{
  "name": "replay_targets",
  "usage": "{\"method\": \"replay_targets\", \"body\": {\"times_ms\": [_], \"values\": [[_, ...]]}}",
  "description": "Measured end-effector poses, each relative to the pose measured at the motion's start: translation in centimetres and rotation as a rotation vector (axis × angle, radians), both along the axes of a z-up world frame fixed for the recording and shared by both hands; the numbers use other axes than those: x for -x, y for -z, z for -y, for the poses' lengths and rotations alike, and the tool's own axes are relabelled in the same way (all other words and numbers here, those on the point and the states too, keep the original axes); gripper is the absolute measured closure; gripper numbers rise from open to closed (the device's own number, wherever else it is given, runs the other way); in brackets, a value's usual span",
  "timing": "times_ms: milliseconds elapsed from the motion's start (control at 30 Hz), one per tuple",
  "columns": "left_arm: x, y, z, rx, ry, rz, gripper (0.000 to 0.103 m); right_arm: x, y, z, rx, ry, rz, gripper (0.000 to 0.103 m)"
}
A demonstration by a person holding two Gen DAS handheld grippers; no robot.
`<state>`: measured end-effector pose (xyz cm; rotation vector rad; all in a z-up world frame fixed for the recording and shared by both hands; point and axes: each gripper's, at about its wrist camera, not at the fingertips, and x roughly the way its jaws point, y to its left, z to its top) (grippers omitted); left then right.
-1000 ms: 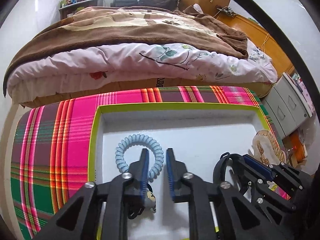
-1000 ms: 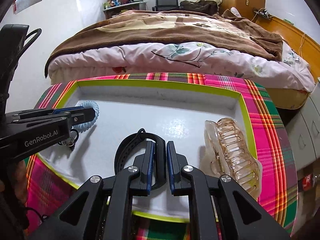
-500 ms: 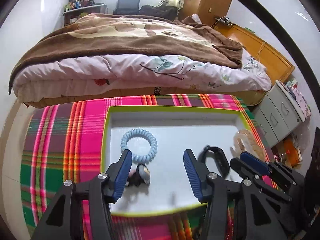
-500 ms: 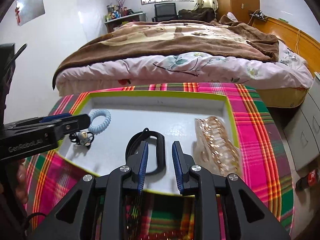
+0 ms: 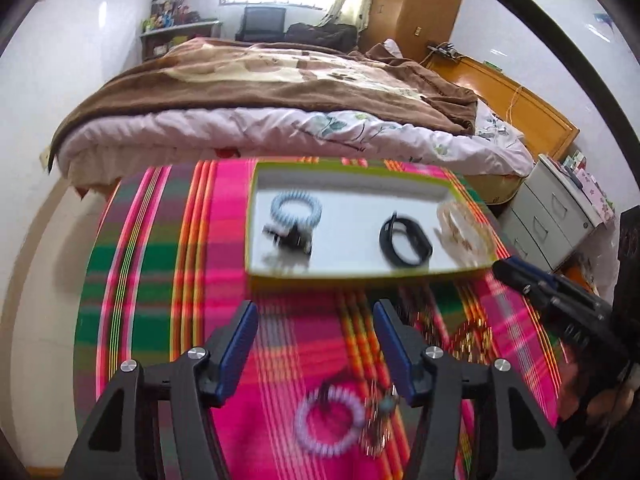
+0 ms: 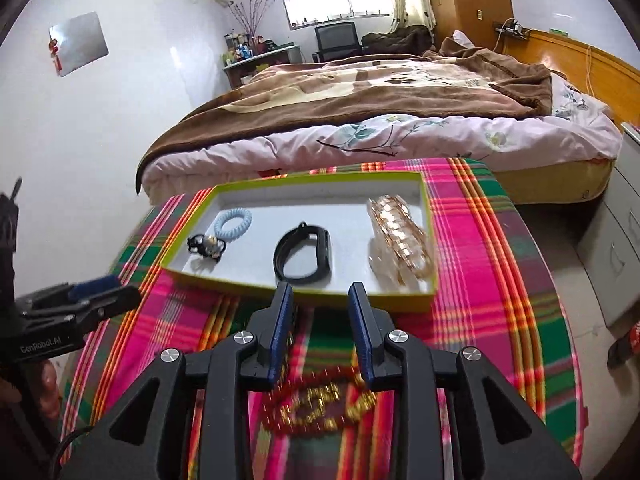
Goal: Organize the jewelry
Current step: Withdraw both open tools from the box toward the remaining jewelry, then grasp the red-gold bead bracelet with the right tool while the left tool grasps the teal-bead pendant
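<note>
your left gripper (image 5: 314,322) sits low in the centre of the left wrist view, its jaws opening with only the plaid cloth (image 5: 160,280) showing between the blue pads. nothing is held. a pale lilac coil hair tie (image 5: 329,420) lies on the cloth at the bottom centre of that frame, close under the right-hand finger, with a small dangling trinket (image 5: 378,420) just beside it, too blurred to name.

your right gripper (image 6: 320,300) stands in the lower centre of the right wrist view, jaws narrower than the left's and also opening, empty. below the pads, at the bottom centre of the frame, a red and gold beaded bracelet (image 6: 320,402) lies on the cloth.

the green-rimmed tray (image 6: 304,176) lies beyond both grippers, in the middle of each frame. inside it, from the picture's left to right: a light blue coil hair tie (image 6: 233,222) with a black charm piece (image 6: 207,246) touching its near side, a black band (image 6: 303,254) in the middle, and a clear amber hair claw (image 6: 400,238) against the right wall.

your left gripper also shows at the left edge of the right wrist view, well apart from the tray. a bed (image 6: 360,120) with a brown blanket fills the upper half behind the table.
</note>
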<state>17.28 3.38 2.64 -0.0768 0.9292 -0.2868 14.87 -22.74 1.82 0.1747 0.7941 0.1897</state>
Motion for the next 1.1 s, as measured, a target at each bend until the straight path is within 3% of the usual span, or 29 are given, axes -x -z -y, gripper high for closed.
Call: {"method": "replay_targets", "body": {"times_ms": [300,767,1100], "values": [[4.6,2.2,-2.0,0.047,-0.046,-0.037,0.043,2.9,1.9,1.9,0.018,0.022,-0.04,0.072],[5.6,3.7,5.3,-0.119,0.162,-0.02,0.043,4.2,4.5,3.9,0.004,0.044,-0.095,0.072],[4.4,5.6,7.7,-0.238,0.177,-0.026,0.043,3.8,5.2,4.2,-0.006,0.041,-0.11,0.072]]}}
